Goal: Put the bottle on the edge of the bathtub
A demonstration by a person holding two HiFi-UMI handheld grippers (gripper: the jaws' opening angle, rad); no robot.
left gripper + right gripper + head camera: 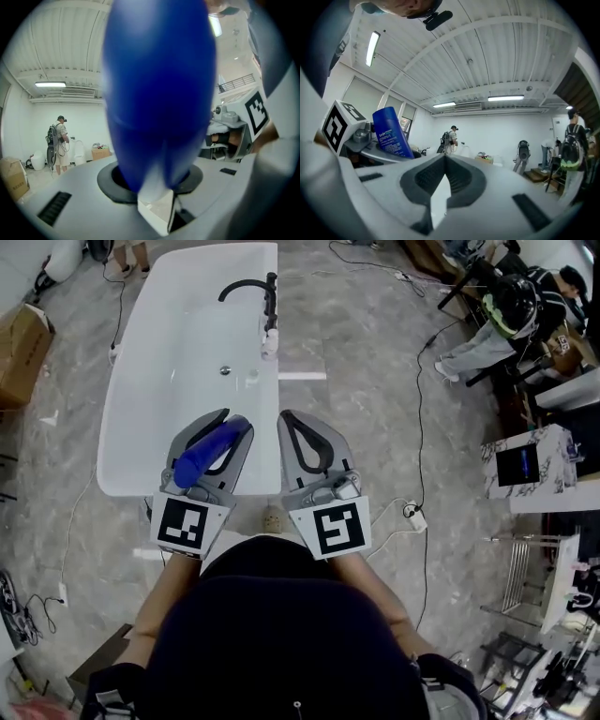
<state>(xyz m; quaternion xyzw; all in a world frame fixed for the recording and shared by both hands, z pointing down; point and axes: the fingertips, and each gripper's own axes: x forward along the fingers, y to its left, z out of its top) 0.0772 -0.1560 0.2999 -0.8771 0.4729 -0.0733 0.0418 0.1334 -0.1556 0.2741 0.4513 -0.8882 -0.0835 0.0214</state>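
A blue bottle [211, 454] lies lengthwise between the jaws of my left gripper [236, 423], which is shut on it over the near end of the white bathtub [117, 474]. In the left gripper view the bottle [159, 93] fills the middle of the picture, rising from between the grey jaws. My right gripper [286, 415] hovers beside it at the tub's near right corner, shut with nothing in it. From the right gripper view the bottle [390, 133] shows at the left, and the jaws of that gripper [443, 187] meet in a point.
A black faucet [253, 292] stands on the tub's right rim near the far end, with a drain [225, 370] in the basin. A cardboard box [21, 352] sits left of the tub. Cables and a power strip [412, 515] lie on the marble floor. A seated person [497, 320] is at the far right.
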